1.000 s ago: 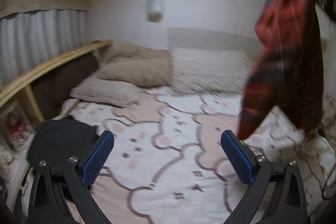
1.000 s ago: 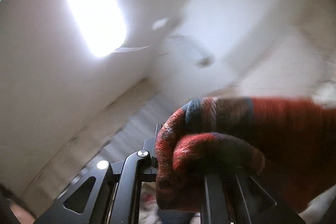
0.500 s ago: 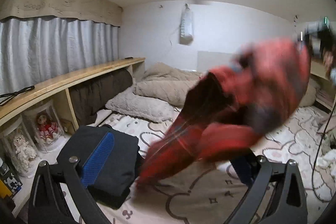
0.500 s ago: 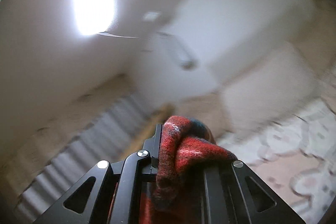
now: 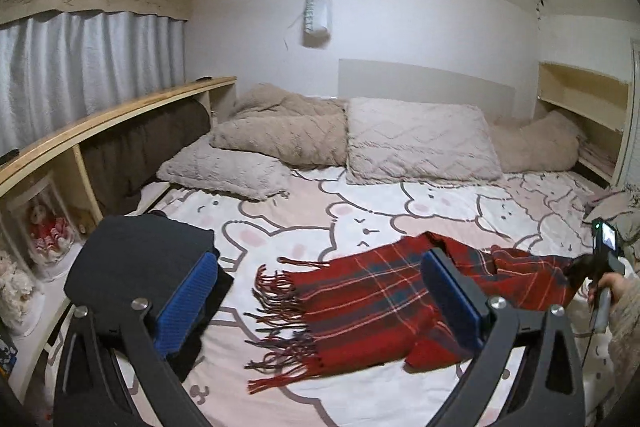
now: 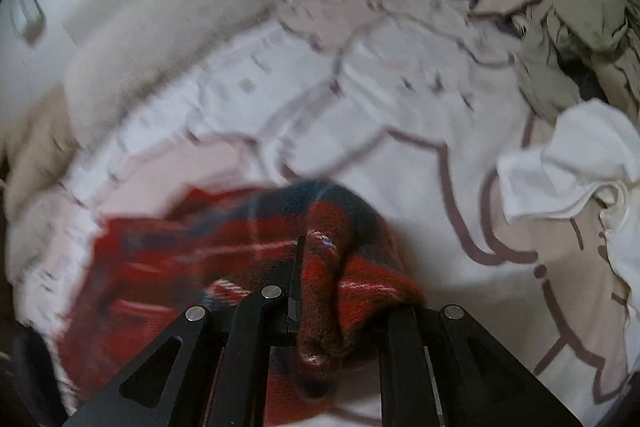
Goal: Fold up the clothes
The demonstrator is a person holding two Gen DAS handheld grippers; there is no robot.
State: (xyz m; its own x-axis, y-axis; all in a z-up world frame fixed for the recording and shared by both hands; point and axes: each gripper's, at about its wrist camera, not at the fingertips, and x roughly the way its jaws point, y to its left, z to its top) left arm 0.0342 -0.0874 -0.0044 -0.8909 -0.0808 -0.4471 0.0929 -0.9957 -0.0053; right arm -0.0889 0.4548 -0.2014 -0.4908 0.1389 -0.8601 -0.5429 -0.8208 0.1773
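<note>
A red plaid scarf (image 5: 360, 307) with a fringed end lies stretched across the bed sheet (image 5: 360, 211), fringe toward the left. My right gripper (image 5: 576, 269) is shut on its right end at the far right edge of the left wrist view. In the right wrist view the scarf (image 6: 324, 267) is bunched between the jaws of that gripper (image 6: 332, 311) just above the sheet. My left gripper (image 5: 320, 291) hangs open above the near part of the scarf, nothing between its blue pads (image 5: 188, 295).
A folded dark garment (image 5: 140, 255) rests at the bed's left side. Beige pillows (image 5: 420, 139) line the headboard. Loose white and beige clothes (image 6: 580, 67) are heaped to the right. A wooden shelf (image 5: 100, 123) with dolls runs along the left.
The scarf hung high from my right gripper, swung down across the view, and now lies spread on the bed. The right gripper has dropped low to the sheet. The left gripper stays open.
</note>
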